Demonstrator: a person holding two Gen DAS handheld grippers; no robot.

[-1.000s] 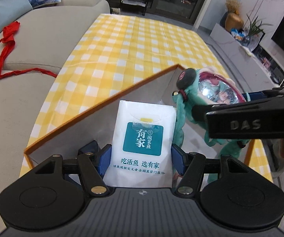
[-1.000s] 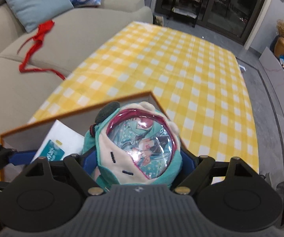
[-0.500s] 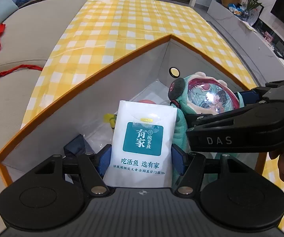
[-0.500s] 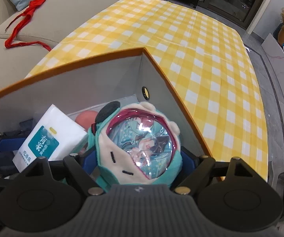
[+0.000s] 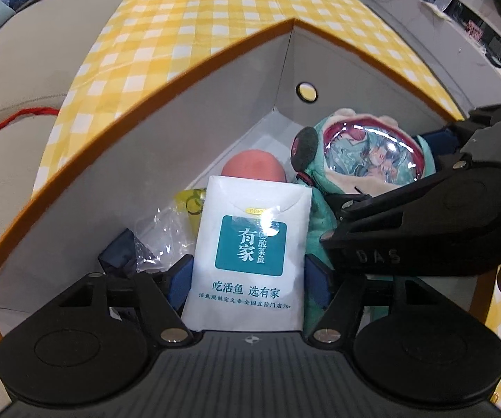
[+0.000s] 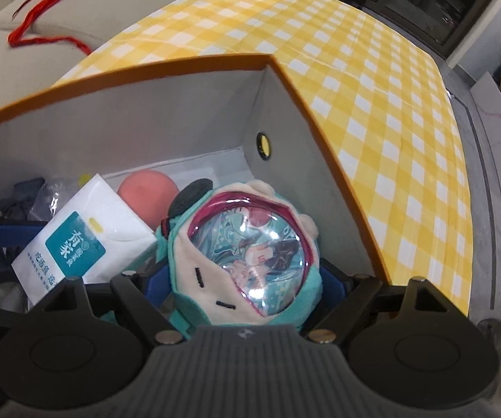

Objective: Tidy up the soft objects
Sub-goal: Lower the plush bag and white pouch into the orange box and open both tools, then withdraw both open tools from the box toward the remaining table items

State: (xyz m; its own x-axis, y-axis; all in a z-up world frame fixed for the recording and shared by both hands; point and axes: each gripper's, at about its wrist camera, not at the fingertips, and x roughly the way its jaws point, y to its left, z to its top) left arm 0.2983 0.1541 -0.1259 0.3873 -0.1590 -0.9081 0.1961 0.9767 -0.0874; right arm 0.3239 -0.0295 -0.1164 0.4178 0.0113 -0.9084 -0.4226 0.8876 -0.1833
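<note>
My left gripper [image 5: 248, 275] is shut on a white tissue pack [image 5: 250, 254] with a teal label, held low inside the orange-rimmed box [image 5: 166, 87]. My right gripper [image 6: 240, 278] is shut on a teal plush toy [image 6: 247, 257] with a clear round window, also inside the box [image 6: 306, 80], to the right of the pack [image 6: 79, 240]. The plush shows in the left wrist view [image 5: 362, 160]. A pink ball [image 5: 253, 169] and clear plastic bags [image 5: 166, 233] lie on the box floor.
The box stands on a yellow checked tablecloth [image 6: 372, 80]. A beige sofa [image 6: 41, 55] with a red ribbon [image 6: 44, 24] lies to the left. A dark blue item [image 5: 118, 254] sits in the box's left part. Grey floor [image 6: 498, 209] runs along the right.
Both grippers have gone down into the box with their loads. The box floor with the pink ball and plastic bags has come into view.
</note>
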